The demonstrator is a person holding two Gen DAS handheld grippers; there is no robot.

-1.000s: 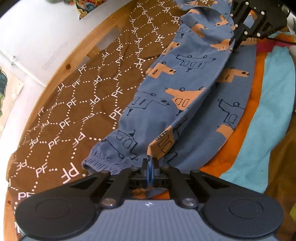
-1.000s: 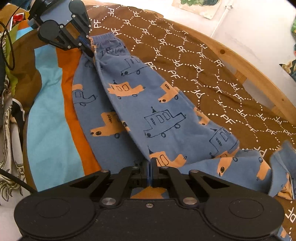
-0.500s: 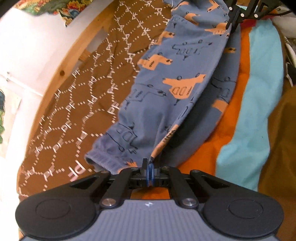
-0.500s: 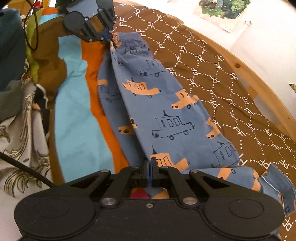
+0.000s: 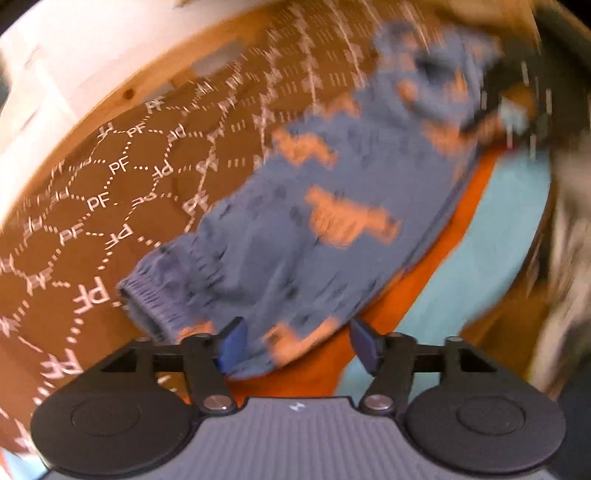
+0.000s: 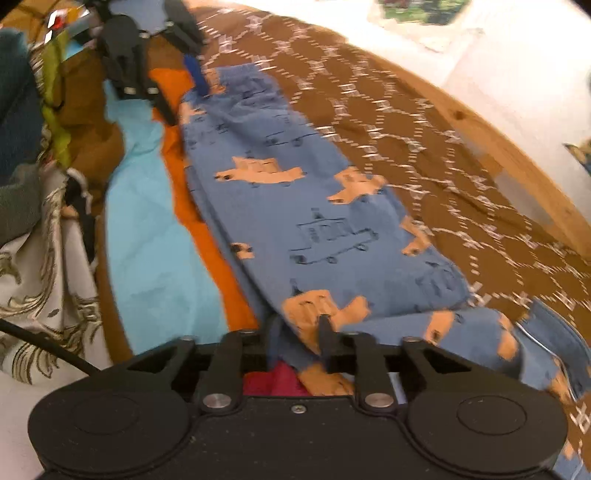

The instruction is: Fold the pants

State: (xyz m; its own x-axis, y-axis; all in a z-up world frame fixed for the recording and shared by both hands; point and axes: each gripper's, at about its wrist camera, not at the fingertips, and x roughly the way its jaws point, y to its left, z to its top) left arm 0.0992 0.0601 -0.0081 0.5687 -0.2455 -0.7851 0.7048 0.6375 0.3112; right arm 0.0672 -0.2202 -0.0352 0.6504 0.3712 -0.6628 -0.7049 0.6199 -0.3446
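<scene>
Blue pants [image 6: 314,221] flat, both jaws opening

A bedroom in a home, with clothes laid out on a bed.

A brown bedspread [image 6: 424,122] printed with white dotted hexagons covers the bed, edged by a curved pale wooden bed frame [image 6: 517,147] against a white wall [image 5: 74,55]. Bright orange and turquoise cloth [image 6: 147,240] lies alongside, with rumpled patterned fabric [image 6: 44,314] heaped at the edge, and a colourful picture [image 6: 417,9] hangs on the wall.
</scene>
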